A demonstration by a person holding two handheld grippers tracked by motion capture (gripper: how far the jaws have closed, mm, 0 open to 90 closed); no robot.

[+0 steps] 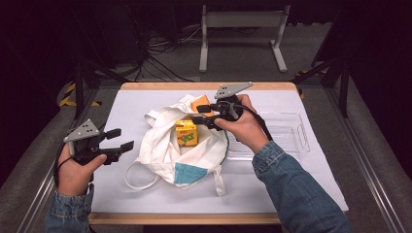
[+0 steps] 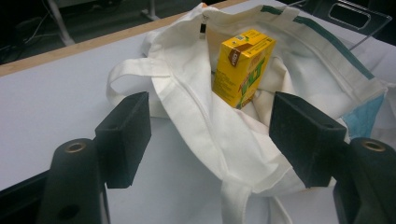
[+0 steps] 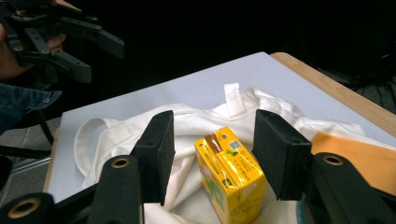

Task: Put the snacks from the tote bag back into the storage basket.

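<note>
The juice box [image 1: 186, 133] stood upright in the mouth of the white tote bag [image 1: 165, 145], long axis vertical, near the middle of the table [image 1: 121, 111]. Bag lay flat and rumpled around it, handles splayed toward me, a blue patch at the near corner.

My right gripper [image 1: 200, 118] sat just above and behind the box, pointing down at it. In the right gripper view the jaws stood apart w/ the box [image 3: 231, 175] below and between them, pads not touching it, so released, nothing held. That hand was by far the nearer one.

My left gripper [image 1: 119, 139] hung off to the left of the bag, well apart from the box, jaws spread and empty too. In the left gripper view the box [image 2: 243, 65] showed ahead between the jaws, farther off, w/ bag cloth in front.

An orange flat thing [image 1: 200, 103] lay behind the box, partly under my right gripper; couldn't tell what it was. A clear plastic tray [image 1: 291, 138] sat right of the bag, beside my right forearm.

Judgement: box looked set down in the bag. If it needs more handling, right hand has the straight drop onto it.
</note>
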